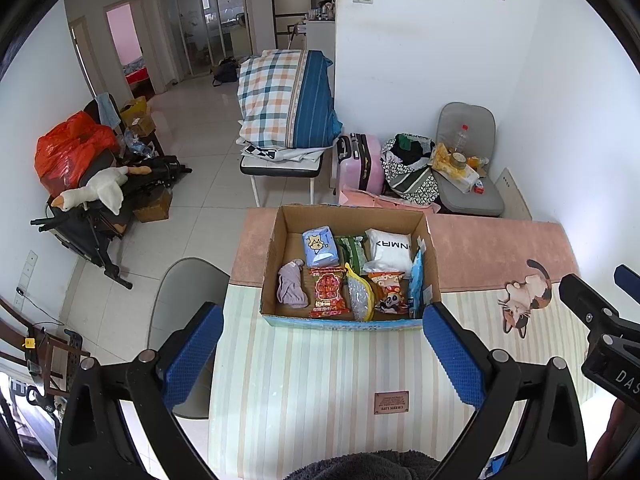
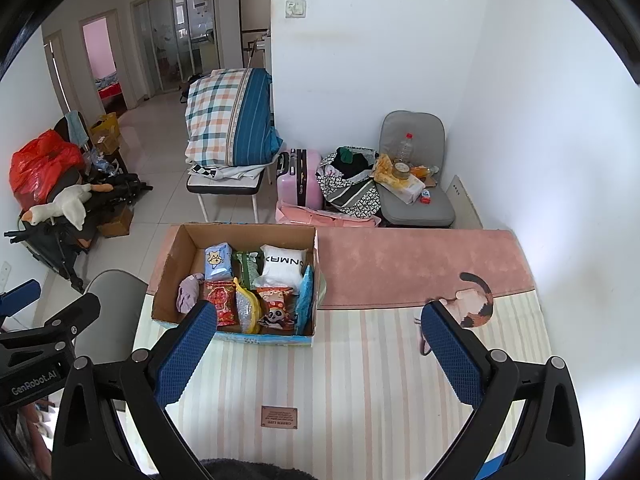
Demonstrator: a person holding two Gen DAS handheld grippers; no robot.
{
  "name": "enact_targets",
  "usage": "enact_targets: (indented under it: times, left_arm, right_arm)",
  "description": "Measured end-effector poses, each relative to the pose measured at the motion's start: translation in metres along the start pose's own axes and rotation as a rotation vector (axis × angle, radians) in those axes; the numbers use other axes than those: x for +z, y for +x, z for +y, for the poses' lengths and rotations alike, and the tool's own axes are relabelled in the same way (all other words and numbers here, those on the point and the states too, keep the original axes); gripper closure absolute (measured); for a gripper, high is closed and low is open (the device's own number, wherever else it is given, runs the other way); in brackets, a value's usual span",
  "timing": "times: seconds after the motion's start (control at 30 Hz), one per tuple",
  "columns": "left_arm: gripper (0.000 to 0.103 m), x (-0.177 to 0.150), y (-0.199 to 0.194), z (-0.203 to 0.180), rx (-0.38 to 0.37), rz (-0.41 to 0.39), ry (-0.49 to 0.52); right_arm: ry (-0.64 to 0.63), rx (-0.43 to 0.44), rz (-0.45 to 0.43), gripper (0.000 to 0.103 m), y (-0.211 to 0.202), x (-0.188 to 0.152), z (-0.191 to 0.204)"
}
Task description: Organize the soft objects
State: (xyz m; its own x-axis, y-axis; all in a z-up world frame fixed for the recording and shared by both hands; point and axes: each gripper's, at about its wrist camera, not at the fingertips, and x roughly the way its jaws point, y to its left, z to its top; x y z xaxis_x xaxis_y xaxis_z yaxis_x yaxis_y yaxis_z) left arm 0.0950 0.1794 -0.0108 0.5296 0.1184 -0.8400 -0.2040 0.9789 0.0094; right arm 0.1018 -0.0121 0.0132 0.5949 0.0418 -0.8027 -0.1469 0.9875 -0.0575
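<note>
An open cardboard box (image 1: 276, 240) stands on the striped mat (image 1: 312, 380); it also shows in the right wrist view (image 2: 176, 260). It holds several soft packs: a lilac cloth (image 1: 291, 283), a blue tissue pack (image 1: 320, 247), a red snack bag (image 1: 329, 291), a white pillow pack (image 1: 390, 249) and a panda bag (image 1: 390, 294). My left gripper (image 1: 320, 340) is open and empty, just in front of the box. My right gripper (image 2: 316, 340) is open and empty, to the right of the box front.
A pink rug (image 2: 420, 264) with a cat-shaped mat (image 2: 474, 300) lies right of the box. A dark fuzzy cloth (image 1: 360, 466) sits at the bottom edge. Behind stand a bench with folded bedding (image 1: 288, 100), a pink suitcase (image 1: 362, 164) and a grey chair (image 1: 468, 184).
</note>
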Motion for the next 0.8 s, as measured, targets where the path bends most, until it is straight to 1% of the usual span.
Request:
enact_targets:
  times: [0.8]
  left_arm:
    - [0.001,0.0008,0.0010,-0.0013,0.005,-0.003,0.005]
  right_arm:
    - [0.002,-0.002,0.001,0.000,-0.0049,0.0035,-0.0017]
